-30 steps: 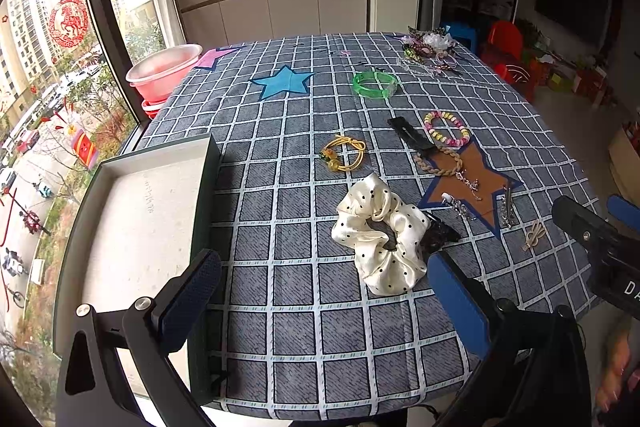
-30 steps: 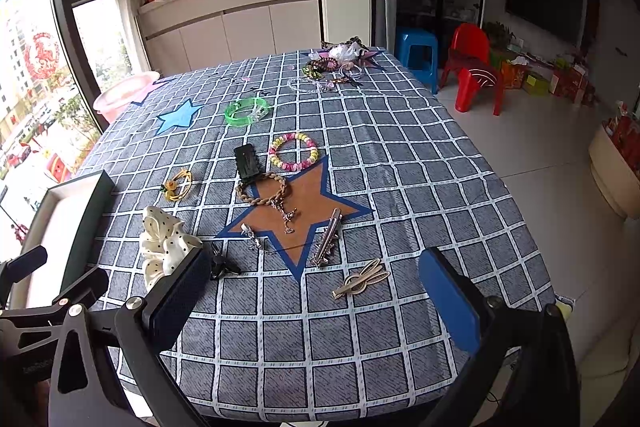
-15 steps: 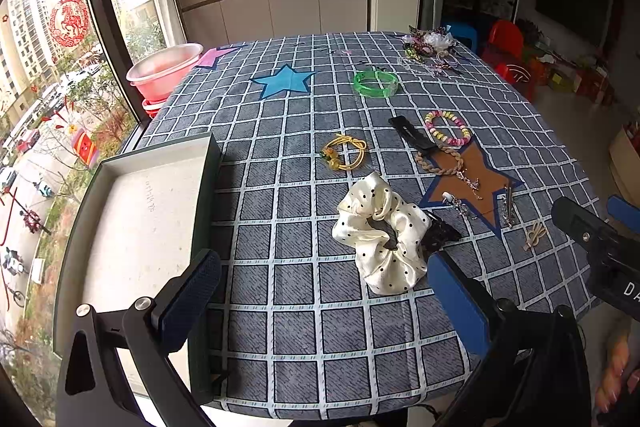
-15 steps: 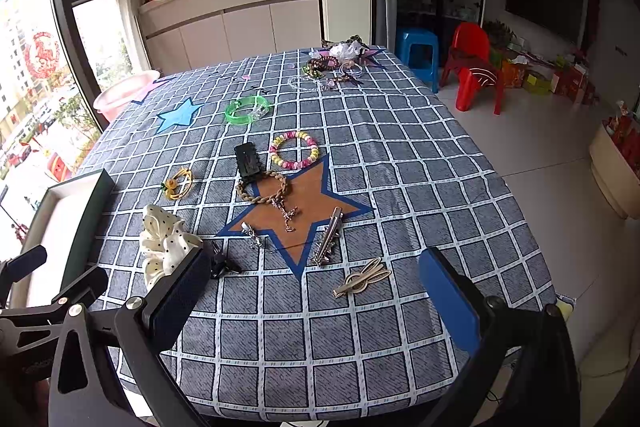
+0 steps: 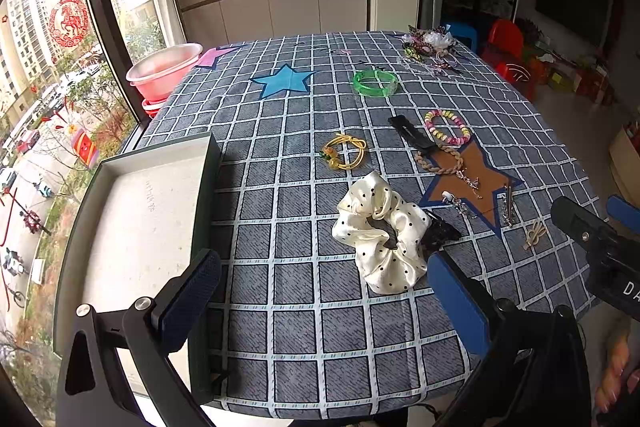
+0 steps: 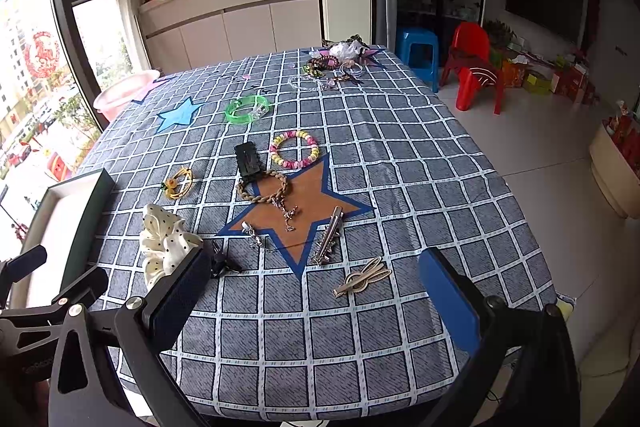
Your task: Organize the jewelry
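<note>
Both grippers, left gripper (image 5: 320, 299) and right gripper (image 6: 316, 291), wide open, holding nothing. Scrunchie (image 5: 382, 231) just ahead of left one; tray (image 5: 140, 211) to its left.

Both grippers (image 5: 320, 291) (image 6: 316, 291) — black frames, silver screws, 2 blue-padded fingers (image 5: 456, 291) each.

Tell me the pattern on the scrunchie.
Cream-white satin with small black polka dots; the scrunchie shows best in the left wrist view.

Home: kids' chair (image 6: 474, 67), cabinets (image 6: 236, 31).
</note>
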